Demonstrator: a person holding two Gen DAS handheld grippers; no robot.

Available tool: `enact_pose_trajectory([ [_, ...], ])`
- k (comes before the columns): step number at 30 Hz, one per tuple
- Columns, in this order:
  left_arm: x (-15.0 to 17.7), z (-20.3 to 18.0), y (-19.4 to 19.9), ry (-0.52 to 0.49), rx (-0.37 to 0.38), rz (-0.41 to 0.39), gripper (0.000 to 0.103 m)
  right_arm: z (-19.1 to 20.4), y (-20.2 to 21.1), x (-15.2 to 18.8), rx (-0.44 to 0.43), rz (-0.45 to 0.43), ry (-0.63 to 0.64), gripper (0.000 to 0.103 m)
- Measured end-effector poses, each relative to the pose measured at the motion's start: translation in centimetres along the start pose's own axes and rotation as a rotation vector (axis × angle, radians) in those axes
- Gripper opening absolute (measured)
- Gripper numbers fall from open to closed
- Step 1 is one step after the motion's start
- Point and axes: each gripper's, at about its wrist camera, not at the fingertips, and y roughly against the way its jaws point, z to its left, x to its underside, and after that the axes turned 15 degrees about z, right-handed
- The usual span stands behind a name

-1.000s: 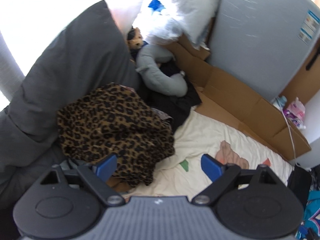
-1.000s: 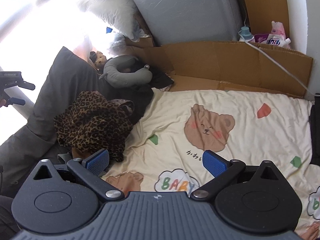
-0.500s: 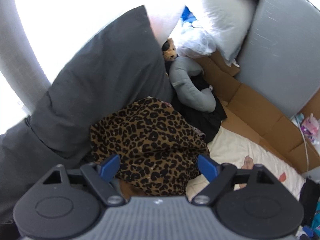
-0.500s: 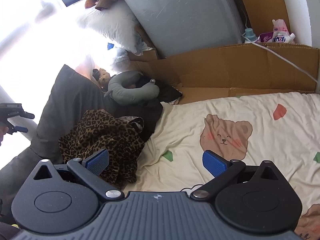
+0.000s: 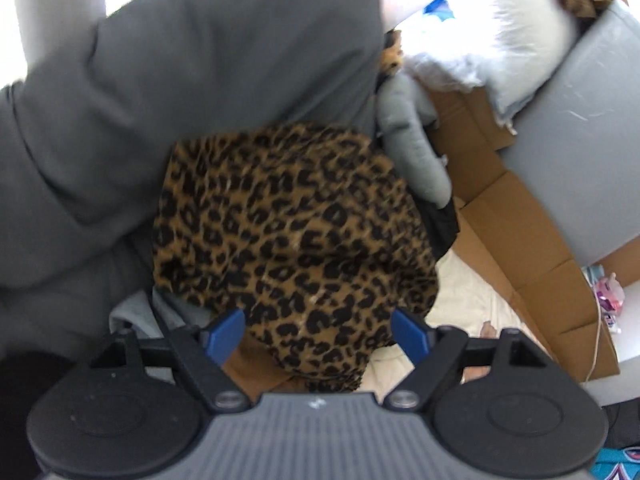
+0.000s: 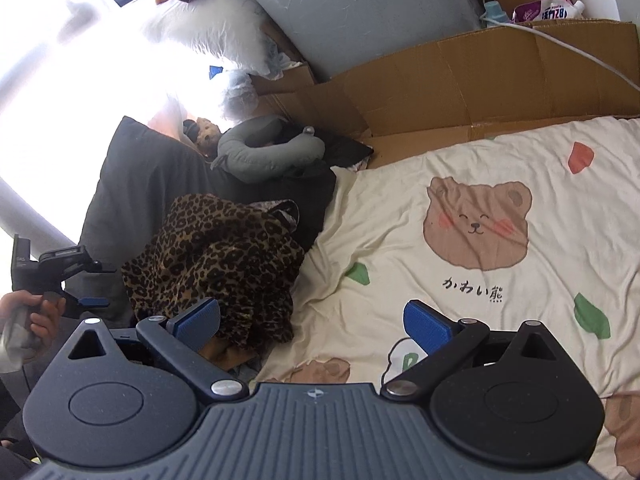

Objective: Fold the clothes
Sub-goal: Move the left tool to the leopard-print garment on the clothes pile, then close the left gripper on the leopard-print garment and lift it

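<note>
Left tool [image 5: 318, 334] has dropped onto leopard garment [image 5: 292, 232].

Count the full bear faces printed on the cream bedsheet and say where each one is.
1. The only full bear face is on the cream bedsheet, right of the leopard-print garment. Partial brown prints show at the sheet's lower edges; the right gripper may hide more.

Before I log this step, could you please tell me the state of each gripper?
Left gripper: open, holding nothing, over the leopard garment.
Right gripper: open, holding nothing.
</note>
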Motion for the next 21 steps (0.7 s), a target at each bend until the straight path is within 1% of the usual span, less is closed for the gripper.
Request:
enact_pose_trajectory([
  [3, 0.6, 1.1, -2.6, 0.020, 0.028, 0.024, 0.080, -0.3, -0.6, 0.7, 0.009, -0.002, 0.002, 0.101],
  [5, 1.1, 1.3, -4.3, 0.026, 0.033, 0.040, 0.080, -0.7, -1.1, 1.0, 0.005, 0.002, -0.010, 0.101],
  [6, 1.5, 1.4, -5.2, 0.031, 0.030, 0.048, 0.080, -1.0, -1.3, 1.2, -0.001, 0.005, -0.019, 0.099],
  [8, 1.8, 1.2, -6.6, 0.042, 0.051, 0.063, 0.079, -1.5, -1.4, 1.6, -0.007, 0.012, -0.036, 0.095],
  [9, 1.9, 1.1, -7.3, 0.041, 0.066, 0.062, 0.079, -1.7, -1.5, 1.8, -0.010, 0.016, -0.044, 0.094],
  [12, 2.5, 0.7, -9.7, 0.050, 0.046, 0.052, 0.079, -2.4, -1.7, 2.4, -0.003, 0.020, -0.048, 0.094],
  [15, 3.0, 0.5, -12.1, 0.074, 0.012, 0.059, 0.075, -3.2, -1.9, 2.8, 0.007, 0.027, -0.056, 0.094],
  [18, 3.1, 0.4, -13.2, 0.077, -0.012, 0.033, 0.072, -3.9, -2.1, 3.2, 0.019, 0.032, -0.067, 0.094],
  [19, 3.0, 0.6, -13.5, 0.084, -0.010, 0.025, 0.068, -4.1, -2.2, 3.3, 0.020, 0.036, -0.074, 0.094],
  [20, 2.9, 0.8, -13.7, 0.094, -0.017, 0.017, 0.061, -4.2, -2.3, 3.4, 0.019, 0.043, -0.083, 0.094],
  [21, 2.8, 0.9, -14.0, 0.105, -0.024, 0.010, 0.056, -4.3, -2.4, 3.4, 0.014, 0.048, -0.091, 0.094],
])
